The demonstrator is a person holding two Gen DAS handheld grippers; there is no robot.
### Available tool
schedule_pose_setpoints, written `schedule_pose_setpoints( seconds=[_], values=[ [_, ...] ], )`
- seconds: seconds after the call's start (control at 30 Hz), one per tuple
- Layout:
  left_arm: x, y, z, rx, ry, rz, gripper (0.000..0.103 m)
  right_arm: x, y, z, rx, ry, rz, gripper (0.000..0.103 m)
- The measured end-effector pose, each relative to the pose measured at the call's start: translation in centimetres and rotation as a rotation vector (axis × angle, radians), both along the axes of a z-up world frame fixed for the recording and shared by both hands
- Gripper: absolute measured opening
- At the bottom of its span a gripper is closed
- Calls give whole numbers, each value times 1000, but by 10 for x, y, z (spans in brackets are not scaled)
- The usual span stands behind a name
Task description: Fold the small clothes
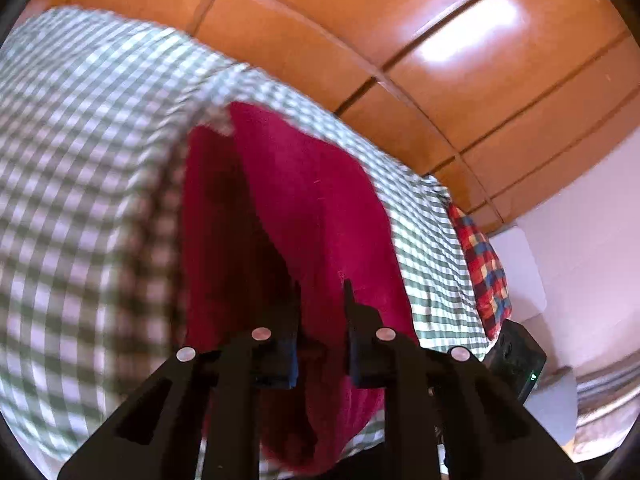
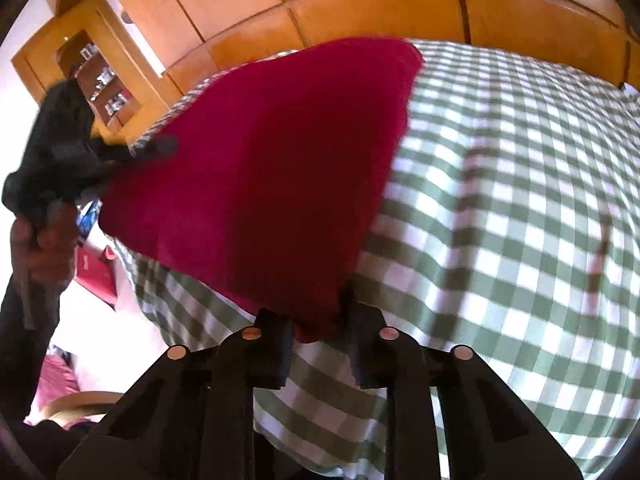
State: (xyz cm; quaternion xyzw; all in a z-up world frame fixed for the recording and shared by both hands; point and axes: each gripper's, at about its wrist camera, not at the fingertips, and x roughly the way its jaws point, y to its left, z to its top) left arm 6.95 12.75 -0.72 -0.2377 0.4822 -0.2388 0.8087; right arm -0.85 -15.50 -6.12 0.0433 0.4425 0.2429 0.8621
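A dark red cloth lies spread on a green-and-white checked bedspread. In the right wrist view its near corner sits pinched between the jaws of my right gripper, which is shut on it. My left gripper, held by a hand, clamps the cloth's left corner. In the left wrist view the red cloth hangs in deep folds over the bedspread, and my left gripper is shut on a bunch of it.
Orange wooden wardrobe doors stand behind the bed. A red, blue and yellow plaid cloth lies at the bed's right edge, with a black device below it. A wooden shelf unit stands at the left.
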Motion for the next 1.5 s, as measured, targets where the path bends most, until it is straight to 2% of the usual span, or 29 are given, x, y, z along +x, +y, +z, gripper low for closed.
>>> schedule_pose_setpoints(
  seconds=[0.07,0.1,0.17,0.2,0.27,0.37,0.43,0.47,0.5,0.57,0.7,0.8,0.97,1.3,1.43,1.5],
  values=[
    [1,0,-26,70,56,28,16,-4,2,-4,-34,-7,16,19],
    [0,4,-48,65,103,40,16,-5,5,-6,-56,-14,20,19],
    [-3,10,-55,12,89,67,19,-5,8,-3,-74,-13,33,19],
    [-4,12,-52,5,84,76,20,-5,8,-1,-74,-8,50,19],
    [-3,11,-41,36,60,99,28,-6,5,4,-83,2,84,20],
    [-6,2,-10,178,-60,110,30,-14,-5,22,-98,-22,116,20],
    [-9,0,8,221,-139,123,30,-16,-12,34,-83,-38,115,20],
    [-10,0,15,227,-166,130,31,-15,-15,41,-80,-54,103,26],
    [-10,0,22,231,-196,139,32,-12,-16,48,-85,-71,88,42],
    [-5,-2,27,243,-227,150,32,-1,-16,60,-68,-114,47,51],
    [6,-18,26,306,-250,147,32,33,-4,72,-45,-156,-12,51],
    [10,-31,20,388,-265,134,32,64,11,75,-31,-156,-44,51],
    [9,-41,11,434,-268,120,32,106,34,75,-20,-142,-68,51],
    [10,-44,-9,470,-245,97,32,150,59,68,-72,-132,-116,51],
    [11,-44,-18,465,-226,95,32,167,69,46,-107,-82,-124,51],
    [11,-43,-25,468,-217,97,32,176,76,23,-145,-53,-131,53]
  ],
)
